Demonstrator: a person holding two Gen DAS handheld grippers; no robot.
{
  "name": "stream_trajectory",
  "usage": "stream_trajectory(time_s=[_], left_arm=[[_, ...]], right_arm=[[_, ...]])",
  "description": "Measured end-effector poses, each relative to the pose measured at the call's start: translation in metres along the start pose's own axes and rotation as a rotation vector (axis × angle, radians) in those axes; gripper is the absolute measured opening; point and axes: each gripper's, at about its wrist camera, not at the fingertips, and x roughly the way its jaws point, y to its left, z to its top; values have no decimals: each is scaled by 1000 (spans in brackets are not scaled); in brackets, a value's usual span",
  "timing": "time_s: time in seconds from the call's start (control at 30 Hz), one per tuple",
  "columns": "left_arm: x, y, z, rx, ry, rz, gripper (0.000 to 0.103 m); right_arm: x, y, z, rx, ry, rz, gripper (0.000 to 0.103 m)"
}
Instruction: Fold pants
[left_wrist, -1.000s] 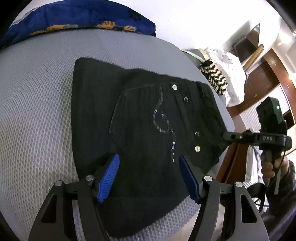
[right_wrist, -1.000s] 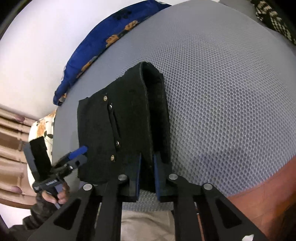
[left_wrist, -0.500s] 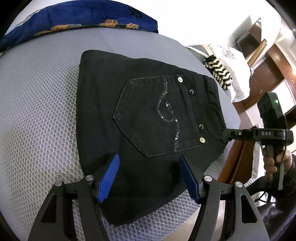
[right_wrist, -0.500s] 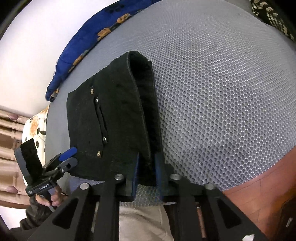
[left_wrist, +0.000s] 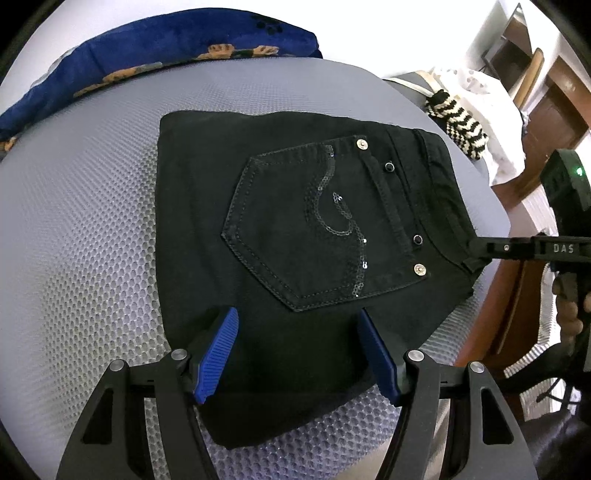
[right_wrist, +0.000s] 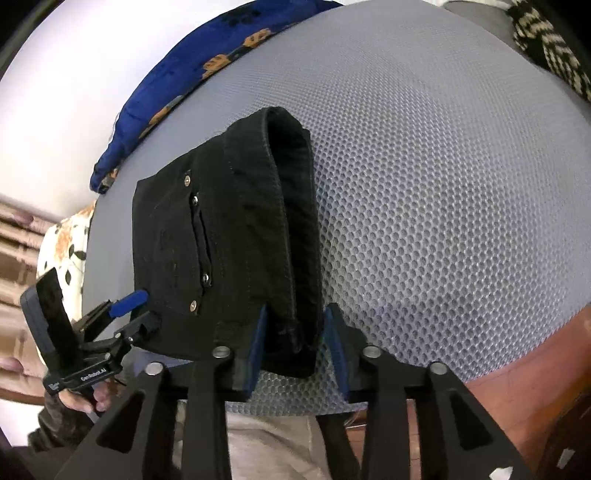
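The black pants (left_wrist: 295, 221) lie folded in a flat square on the grey mesh bed cover (left_wrist: 92, 240), back pocket with its sequin swirl facing up. My left gripper (left_wrist: 297, 354) hovers open over their near edge, with both blue pads apart from the cloth. It also shows at the left of the right wrist view, where the left gripper (right_wrist: 135, 314) is still open beside the pants (right_wrist: 229, 229). My right gripper (right_wrist: 295, 347) straddles the thick waistband corner. Its jaws are opening, and a gap shows beside the right pad. In the left wrist view the right gripper (left_wrist: 474, 254) reaches that same corner from the right.
A blue pillow (left_wrist: 166, 48) with orange prints lies along the far edge of the bed. A black-and-white knit item (left_wrist: 458, 122) and white cloth (left_wrist: 476, 96) sit at the far right. Wooden floor (right_wrist: 535, 369) lies beyond the bed's near edge, with a hand (left_wrist: 569, 306) on the right handle.
The right jaws have spread apart from the waistband that they pinched. The pants have settled flat, with the pocket sharply in view. The left gripper has shifted a little, staying open.
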Motion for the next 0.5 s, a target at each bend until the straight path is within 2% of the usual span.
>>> stream_trajectory(time_s=[0.2,0.43,0.5], left_arm=[[-7,0,4,-8,-21,15,68],[-32,37,19,-169,-108,-98,68],[-35,48,21,-203,-116,-105,68]], right_arm=[[3,-5,6,-7,8,21,45],[-1,-10,19,-31,5,64,46],[-1,-13,22,-22,0,93,53]])
